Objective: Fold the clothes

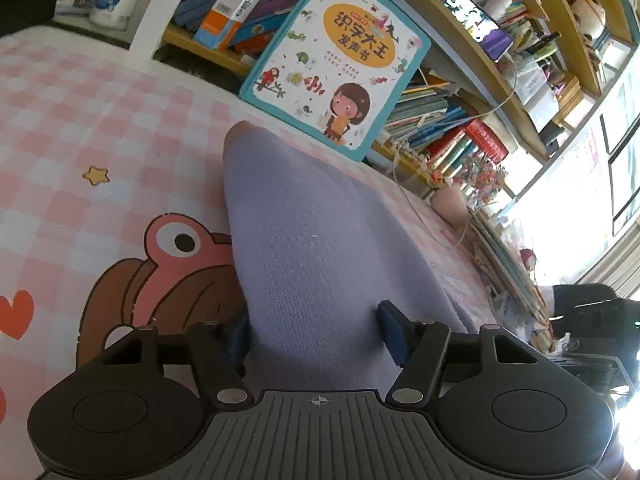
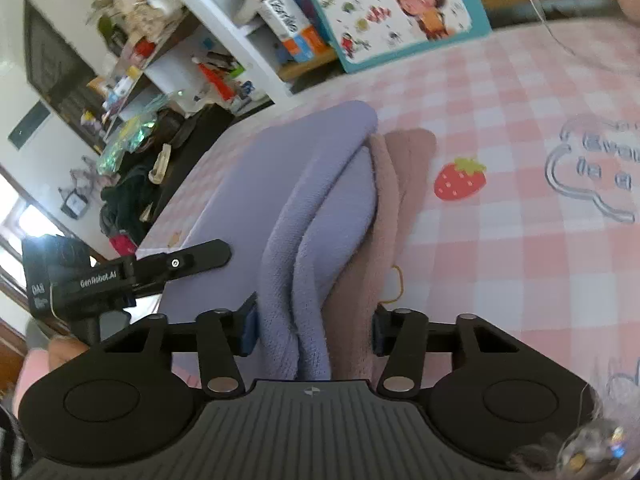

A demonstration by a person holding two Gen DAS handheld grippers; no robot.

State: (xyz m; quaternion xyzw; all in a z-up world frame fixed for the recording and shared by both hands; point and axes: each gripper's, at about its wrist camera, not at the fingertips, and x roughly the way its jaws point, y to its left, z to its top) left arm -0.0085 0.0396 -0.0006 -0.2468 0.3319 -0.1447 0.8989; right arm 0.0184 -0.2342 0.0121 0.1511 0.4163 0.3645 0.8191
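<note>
A lavender knit garment (image 1: pixel 320 248) lies folded on the pink checked sheet (image 1: pixel 80 128). My left gripper (image 1: pixel 316 332) is open, its blue-padded jaws standing either side of the garment's near edge. In the right wrist view the same lavender garment (image 2: pixel 320 184) shows as stacked folded layers with a dusty pink layer (image 2: pixel 404 184) under it. My right gripper (image 2: pixel 312 330) is open, its jaws straddling the thick near edge of those layers. The left gripper's body (image 2: pixel 132 276) shows at the left of the right wrist view.
A large children's book (image 1: pixel 340 56) leans against a crowded bookshelf (image 1: pixel 500 80) beyond the bed's far edge. A white cable (image 1: pixel 424 216) trails over the sheet near a pink vase (image 1: pixel 452 200). A cluttered dark desk (image 2: pixel 152 152) stands to the left.
</note>
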